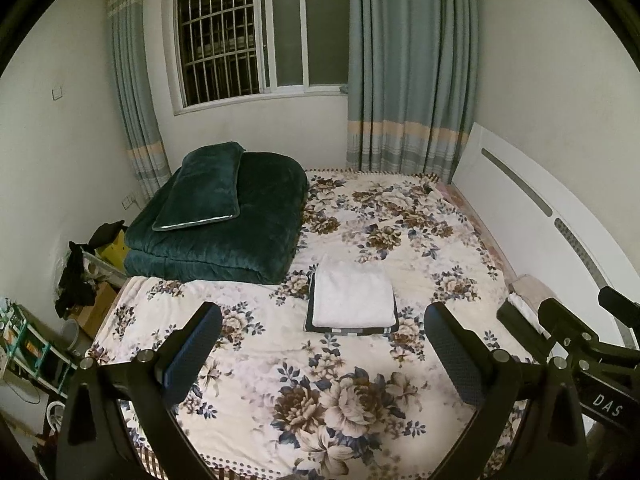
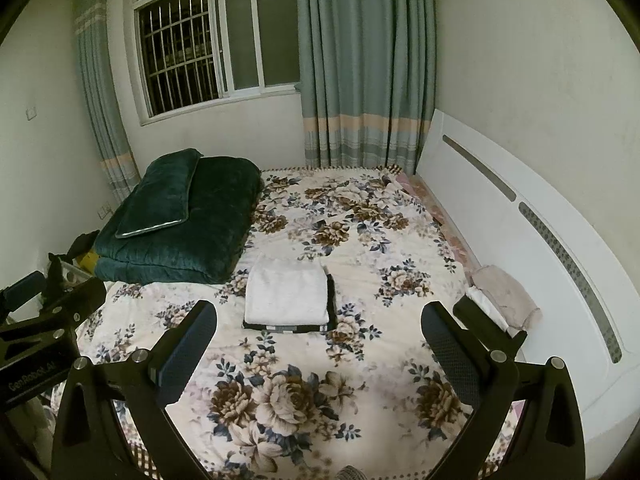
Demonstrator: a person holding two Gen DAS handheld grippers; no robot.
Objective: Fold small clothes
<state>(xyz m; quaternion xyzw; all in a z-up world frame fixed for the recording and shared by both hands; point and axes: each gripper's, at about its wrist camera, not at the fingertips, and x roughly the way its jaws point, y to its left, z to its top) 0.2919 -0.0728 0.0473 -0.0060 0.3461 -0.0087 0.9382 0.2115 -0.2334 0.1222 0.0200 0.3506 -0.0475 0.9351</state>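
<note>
Left wrist: white folded cloth (image 1: 352,294) ahead btwn wide-open, empty left claw (image 1: 326,356).

Bed (image 1: 420,240) covered by a cream floral blanket (image 1: 280,360), spread flat to its edges. Far left corner: a folded dark green quilt (image 1: 248,240) with a matching green pillow (image 1: 204,188) lying on top, tilted. Near the middle, just beside the quilt: a folded white cloth (image 1: 352,296) stacked on a dark folded garment (image 1: 348,330) with a checked edge. Right side, against the white headboard (image 1: 540,216): a pale pink bundle (image 1: 534,288).
</note>
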